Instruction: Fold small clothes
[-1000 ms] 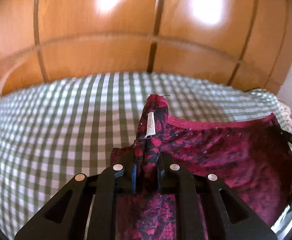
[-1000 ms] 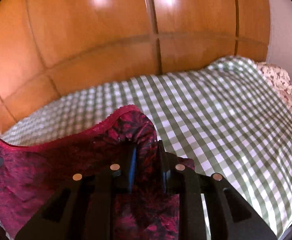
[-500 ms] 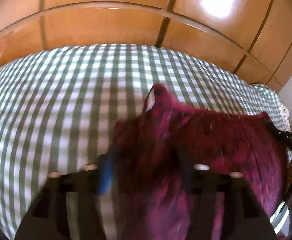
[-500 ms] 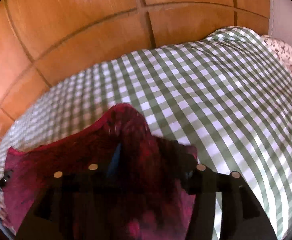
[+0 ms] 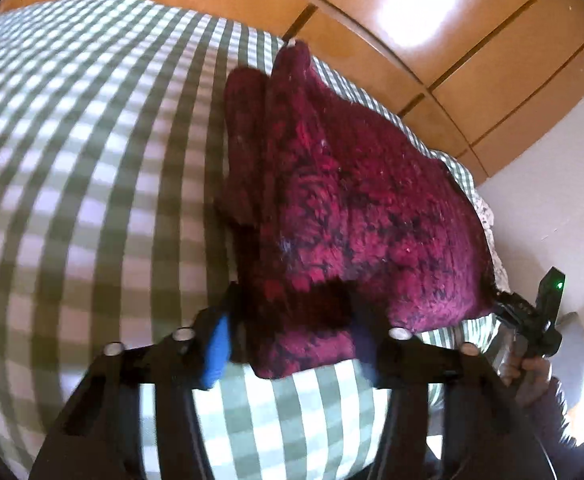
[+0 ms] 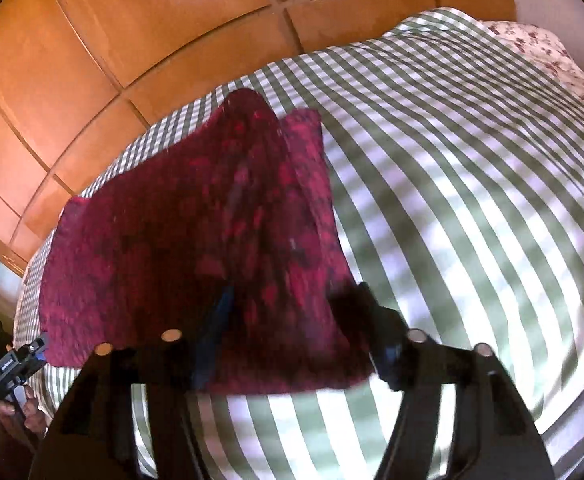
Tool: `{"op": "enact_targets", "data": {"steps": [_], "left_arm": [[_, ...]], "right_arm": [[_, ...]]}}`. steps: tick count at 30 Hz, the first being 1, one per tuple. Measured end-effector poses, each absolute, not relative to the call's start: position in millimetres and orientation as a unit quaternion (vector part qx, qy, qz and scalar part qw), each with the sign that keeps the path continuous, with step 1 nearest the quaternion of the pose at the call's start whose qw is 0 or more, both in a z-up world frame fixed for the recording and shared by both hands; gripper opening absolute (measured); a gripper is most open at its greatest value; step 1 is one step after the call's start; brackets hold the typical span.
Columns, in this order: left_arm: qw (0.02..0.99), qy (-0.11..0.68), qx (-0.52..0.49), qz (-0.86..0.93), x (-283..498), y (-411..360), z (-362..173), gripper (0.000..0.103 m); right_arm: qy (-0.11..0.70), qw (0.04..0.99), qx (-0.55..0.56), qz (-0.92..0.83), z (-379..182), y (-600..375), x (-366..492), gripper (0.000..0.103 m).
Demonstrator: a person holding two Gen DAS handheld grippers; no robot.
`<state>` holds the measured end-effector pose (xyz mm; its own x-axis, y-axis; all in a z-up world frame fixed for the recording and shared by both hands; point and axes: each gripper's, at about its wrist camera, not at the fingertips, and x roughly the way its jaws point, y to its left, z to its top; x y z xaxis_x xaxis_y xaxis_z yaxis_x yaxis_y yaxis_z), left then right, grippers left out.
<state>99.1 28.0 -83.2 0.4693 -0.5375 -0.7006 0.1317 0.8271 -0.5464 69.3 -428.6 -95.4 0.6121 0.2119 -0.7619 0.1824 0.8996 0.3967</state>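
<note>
- My left claw (image 5: 292, 332) fills the bottom of the left wrist frame; its jaws stand apart and are closing, with the near edge of the crimson lace garment (image 5: 344, 200) lying between them. I cannot see either pad pressing on it.
- That garment spreads from the centre toward the right of this frame, flat on the green-and-white checked bedcover (image 5: 84, 184) (blurred by motion, so the folds are hard to read).
- At the right edge a hand (image 5: 532, 372) holds my other tool beside the cloth.
- In the right wrist frame, my right claw (image 6: 292, 320) sits at the bottom, jaws also parted and closing, the garment's (image 6: 196, 232) corner between them, not visibly pinched.
- The cloth runs from centre to the left of this frame; the bedcover (image 6: 472, 200) fills the right.
- A wooden panelled wall (image 6: 112, 40) occupies the upper left, and floral fabric (image 6: 540, 52) shows at the upper right.
</note>
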Motion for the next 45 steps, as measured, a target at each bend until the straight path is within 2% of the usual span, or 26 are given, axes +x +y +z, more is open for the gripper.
{"op": "enact_targets", "data": {"steps": [1,2,4,6,12,16,17,19,20,21,22,23,27,28,29,30,31,34,36,37,40,44,45], "left_arm": [[0.829,0.473,-0.216,-0.206,98.9,26.0,-81.9,0.029],[0.831,0.472,-0.214,-0.204,100.7,25.7,-80.2,0.026],[0.837,0.468,-0.201,-0.2,97.9,22.9,-72.4,0.016],[0.838,0.464,-0.2,-0.203,96.1,25.4,-66.6,0.014],[0.83,0.468,-0.2,-0.225,64.5,40.5,-56.7,0.014],[0.826,0.484,-0.196,-0.212,33.3,52.0,-63.3,0.014],[0.826,0.485,-0.198,-0.209,31.3,54.3,-63.7,0.014],[0.835,0.474,-0.199,-0.196,29.0,58.5,-57.6,0.017],[0.839,0.468,-0.199,-0.195,29.8,59.9,-53.9,0.022],[0.845,0.457,-0.202,-0.19,33.2,61.6,-48.5,0.034],[0.849,0.449,-0.205,-0.186,36.2,64.7,-46.0,0.04],[0.851,0.445,-0.208,-0.186,40.3,63.9,-43.7,0.04],[0.851,0.442,-0.204,-0.194,61.1,48.5,-40.5,0.04],[0.851,0.446,-0.198,-0.193,65.3,43.7,-42.1,0.04],[0.853,0.451,-0.187,-0.186,63.7,38.7,-44.3,0.037],[0.856,0.454,-0.173,-0.176,66.9,34.7,-46.7,0.025],[0.861,0.458,-0.155,-0.161,69.7,31.3,-49.5,0.023],[0.857,0.468,-0.158,-0.148,75.7,33.4,-59.9,0.024],[0.852,0.476,-0.164,-0.144,73.1,36.9,-63.8,0.029],[0.854,0.474,-0.161,-0.14,71.0,36.8,-61.0,0.038],[0.861,0.459,-0.161,-0.145,71.7,40.1,-48.3,0.041],[0.86,0.454,-0.187,-0.141,90.8,49.6,-41.5,0.041],[0.859,0.452,-0.193,-0.142,96.2,50.2,-39.9,0.041]], "right_arm": [[0.442,0.869,0.221,0.009,-95.7,-427.0,68.2,0.029],[0.441,0.871,0.217,0.01,-94.7,-425.3,67.3,0.017],[0.441,0.873,0.21,0.015,-86.0,-420.6,66.3,0.014],[0.437,0.872,0.221,0.025,-78.1,-424.1,63.1,0.013],[0.448,0.857,0.245,0.071,-59.3,-432.5,28.3,0.013],[0.479,0.846,0.221,0.075,-68.7,-426.0,3.4,0.013],[0.481,0.847,0.215,0.075,-69.6,-422.8,2.8,0.016],[0.472,0.853,0.214,0.067,-63.9,-422.4,5.2,0.031],[0.457,0.86,0.219,0.062,-57.6,-423.8,8.7,0.038],[0.448,0.865,0.219,0.058,-53.5,-424.3,11.6,0.041],[0.44,0.87,0.216,0.051,-49.9,-424.0,16.7,0.047],[0.436,0.874,0.212,0.044,-47.7,-423.6,21.8,0.05],[0.433,0.879,0.198,0.006,-52.4,-422.5,52.8,0.05],[0.436,0.879,0.193,0.005,-55.3,-420.9,60.9,0.037],[0.441,0.878,0.187,0.011,-57.5,-419.1,68.4,0.018],[0.444,0.88,0.167,0.006,-57.6,-414.4,72.9,0.017],[0.438,0.886,0.15,0.003,-53.6,-409.8,72.5,0.014],[0.446,0.887,0.112,-0.037,-60.4,-412.9,73.2,0.011],[0.463,0.88,0.094,-0.053,-78.6,-416.1,74.8,0.011],[0.463,0.88,0.097,-0.053,-81.6,-416.8,73.1,0.011],[0.453,0.883,0.112,-0.052,-75.2,-416.7,65.5,0.014],[0.434,0.891,0.116,-0.066,-63.5,-418.5,59.9,0.037],[0.421,0.897,0.12,-0.064,-56.6,-416.0,55.7,0.039]]}}
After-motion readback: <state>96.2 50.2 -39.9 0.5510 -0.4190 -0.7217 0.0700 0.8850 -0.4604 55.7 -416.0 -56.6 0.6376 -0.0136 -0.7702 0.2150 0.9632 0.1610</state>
